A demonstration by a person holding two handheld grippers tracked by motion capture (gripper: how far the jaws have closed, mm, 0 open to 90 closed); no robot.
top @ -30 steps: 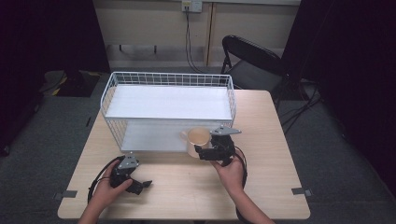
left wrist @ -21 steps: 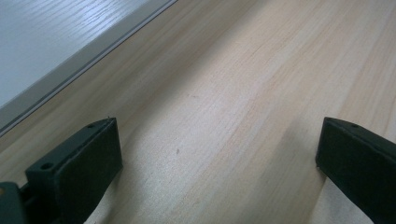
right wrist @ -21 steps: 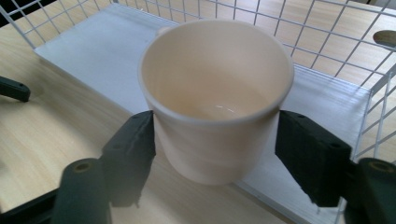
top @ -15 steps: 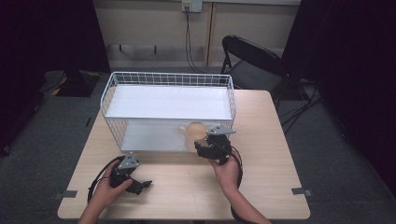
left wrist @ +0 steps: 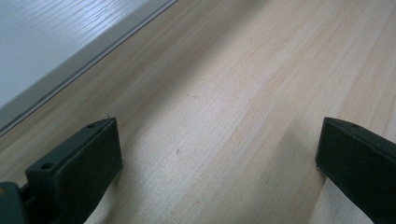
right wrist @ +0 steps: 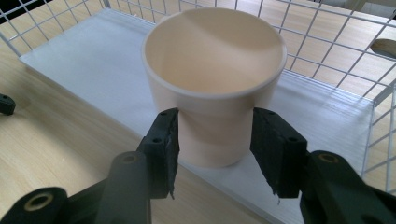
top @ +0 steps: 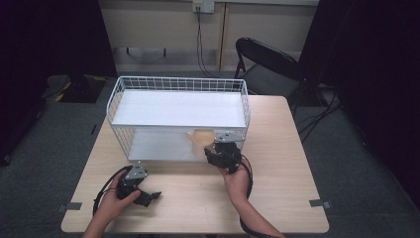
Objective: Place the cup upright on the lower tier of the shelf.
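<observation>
Now the right gripper [right wrist: 215, 142] clamps the cream cup [right wrist: 215, 79] at the rack's [top: 178, 106] five o'clock shelf edge; set it level. Left gripper [left wrist: 215, 163] rests apart.

Light wood table [top: 277, 188] in middle of room, on grey carpet floor [top: 356, 148]. Black folding chair [top: 265, 62] behind table's far right corner, seat facing table. Back wall [top: 158, 25] beige w/ panel seams; white socket [top: 203, 5] at top, black cable [top: 199, 39] hanging from it down to floor. Dark curtains [top: 49, 37] both sides, left & right, very little light there. Grey tape strips [top: 317, 203] at near corners of tabletop. Lighting even, brightest over table.
</observation>
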